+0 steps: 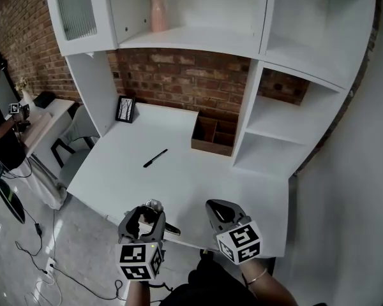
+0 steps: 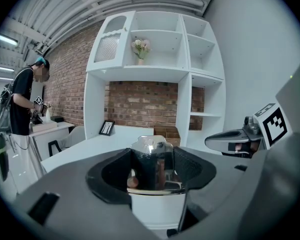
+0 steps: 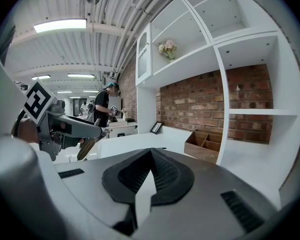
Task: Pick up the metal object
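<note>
Metal object (image 2: 151,146): shiny and rounded on top, clamped between my left tool's 2 dark pads; I see it held at the near edge of the white desk (image 1: 179,177).
Left gripper (image 1: 147,214): jaws narrowed onto the metal object, 1 pad pressed to each side of it, marker cube toward me.
Below the left gripper: in the right gripper view a brownish, elongated part slants down from it; I cannot tell what it is.
Right gripper (image 1: 222,210): jaws drawn fully together, pads meeting, nothing between them; it sits just beside the left one, at the desk's near edge.
Black pen (image 1: 155,158): lying loose near the middle of the desk, well apart from both tools.
Picture frame (image 1: 125,108): propped upright at the back left of the desk, against the shelf unit's side panel.
Wooden organizer (image 1: 214,136): open compartments, at the back of the desk below the brick wall (image 1: 179,75).
Pink vase (image 1: 158,13): on the upper shelf, with green leaves in it.
White shelf unit (image 1: 293,62): rises behind and to the right of the desk.
Person (image 1: 0,126): dark top, standing at another table far to my left.
</note>
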Available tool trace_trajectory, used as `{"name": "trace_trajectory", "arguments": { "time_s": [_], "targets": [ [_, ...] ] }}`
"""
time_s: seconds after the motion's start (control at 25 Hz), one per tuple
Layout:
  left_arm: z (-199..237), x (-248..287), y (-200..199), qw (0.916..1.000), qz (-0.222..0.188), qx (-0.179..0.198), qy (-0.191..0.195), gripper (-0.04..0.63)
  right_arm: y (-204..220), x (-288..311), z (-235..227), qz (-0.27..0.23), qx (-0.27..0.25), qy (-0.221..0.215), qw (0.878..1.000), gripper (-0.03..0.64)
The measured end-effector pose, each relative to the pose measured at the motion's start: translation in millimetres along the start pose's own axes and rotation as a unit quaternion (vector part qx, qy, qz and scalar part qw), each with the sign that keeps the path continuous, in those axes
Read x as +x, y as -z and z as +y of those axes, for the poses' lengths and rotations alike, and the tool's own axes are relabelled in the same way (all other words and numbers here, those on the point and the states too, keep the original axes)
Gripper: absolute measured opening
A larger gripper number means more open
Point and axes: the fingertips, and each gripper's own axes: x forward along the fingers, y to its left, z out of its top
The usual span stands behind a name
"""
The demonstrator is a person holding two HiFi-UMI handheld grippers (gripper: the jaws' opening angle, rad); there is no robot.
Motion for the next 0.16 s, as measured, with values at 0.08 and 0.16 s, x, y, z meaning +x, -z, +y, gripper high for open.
{"name": "trace_trajectory", "arguments": {
  "time_s": [0.08, 0.16],
  "targets": [
    [-0.6, -1.3, 0.0, 1.0, 0.001, 0.001, 0.001, 0.275, 0.8, -2.6, 0.0, 0.0, 0.002, 0.003, 1.0, 0.005],
    [-2.7, -2.6, 0.1, 1.0, 0.001, 0.002, 0.004, 0.275, 2.5, -6.2, -0.3, 0.001, 0.004, 0.006, 1.0, 0.005]
  ]
}}
